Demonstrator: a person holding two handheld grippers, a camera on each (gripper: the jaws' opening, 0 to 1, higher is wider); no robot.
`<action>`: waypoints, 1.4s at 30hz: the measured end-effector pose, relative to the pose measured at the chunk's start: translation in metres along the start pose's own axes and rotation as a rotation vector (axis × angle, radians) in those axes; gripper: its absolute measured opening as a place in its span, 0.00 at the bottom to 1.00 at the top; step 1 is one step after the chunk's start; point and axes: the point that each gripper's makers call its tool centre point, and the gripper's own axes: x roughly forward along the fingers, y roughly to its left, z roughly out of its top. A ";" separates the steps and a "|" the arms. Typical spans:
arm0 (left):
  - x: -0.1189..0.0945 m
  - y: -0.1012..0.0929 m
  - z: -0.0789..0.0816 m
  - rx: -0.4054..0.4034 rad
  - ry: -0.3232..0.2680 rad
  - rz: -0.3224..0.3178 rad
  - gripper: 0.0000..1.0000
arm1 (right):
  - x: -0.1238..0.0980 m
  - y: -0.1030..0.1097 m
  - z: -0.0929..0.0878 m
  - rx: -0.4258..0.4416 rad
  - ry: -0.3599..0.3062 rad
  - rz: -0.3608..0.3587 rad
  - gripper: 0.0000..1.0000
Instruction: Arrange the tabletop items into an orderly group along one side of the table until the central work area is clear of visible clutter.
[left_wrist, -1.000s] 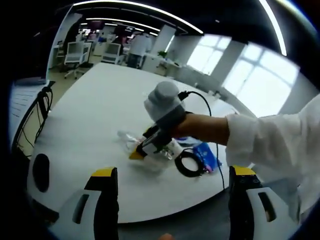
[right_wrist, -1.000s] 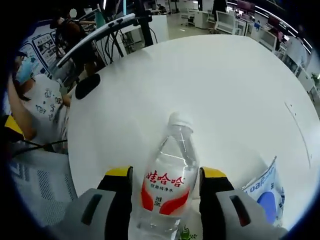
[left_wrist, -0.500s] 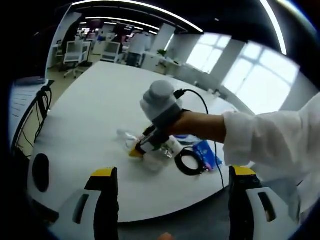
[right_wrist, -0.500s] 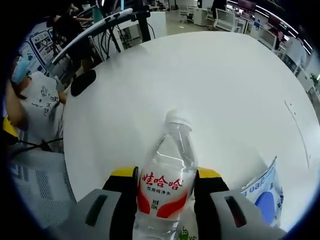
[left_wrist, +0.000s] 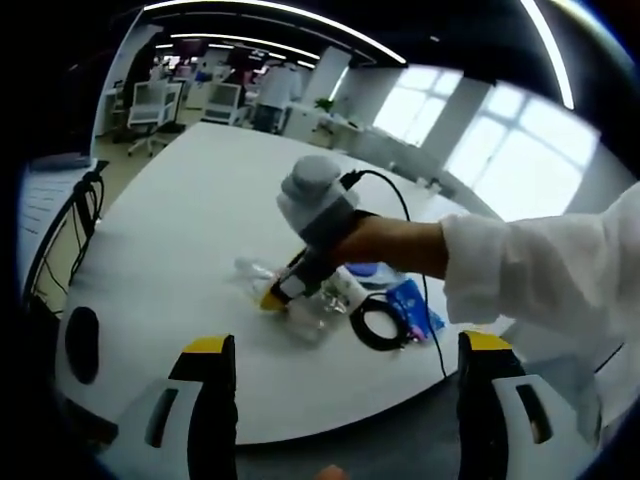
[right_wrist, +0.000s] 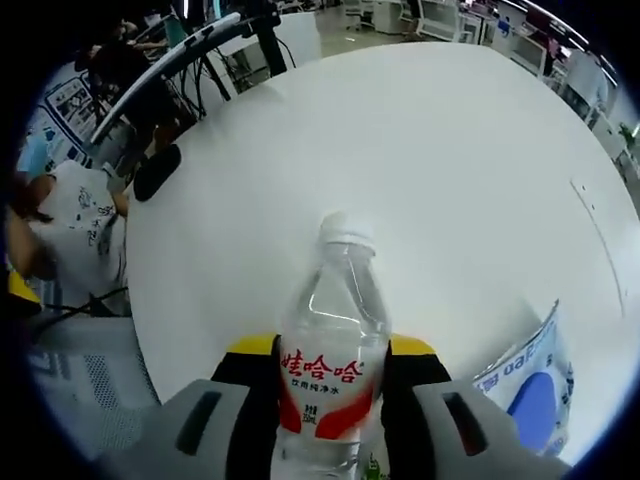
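Note:
A clear plastic water bottle (right_wrist: 335, 330) with a red and white label and a white cap lies on the white table (right_wrist: 440, 170). My right gripper (right_wrist: 332, 350) is shut on its body, yellow-tipped jaws pressing both sides. In the left gripper view the same right gripper (left_wrist: 280, 296) shows, held by a hand in a white sleeve (left_wrist: 540, 275), with the bottle (left_wrist: 312, 318) low on the table (left_wrist: 190, 220). My left gripper (left_wrist: 347, 345) hangs wide open over the table's near edge, holding nothing.
A coiled black cable (left_wrist: 375, 326) and a blue and white packet (left_wrist: 411, 308) lie just right of the bottle; the packet (right_wrist: 530, 385) also lies right of my right jaw. A black oval object (left_wrist: 82, 345) sits near the table edge. A seated person (right_wrist: 70, 220) is beside the table.
The right gripper's jaws have drawn in tighter on the bottle. In the left gripper view the hand and right gripper have shifted slightly left. The left gripper has stayed put.

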 end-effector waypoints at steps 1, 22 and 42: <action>0.000 0.000 0.000 -0.001 -0.001 0.001 0.89 | 0.000 0.000 0.001 -0.001 -0.008 -0.001 0.35; 0.005 -0.001 -0.001 0.001 0.007 -0.006 0.89 | -0.031 -0.008 0.028 0.130 -0.268 0.015 0.33; 0.004 0.000 -0.002 -0.005 0.007 -0.012 0.89 | -0.061 -0.026 0.085 0.179 -0.524 -0.062 0.34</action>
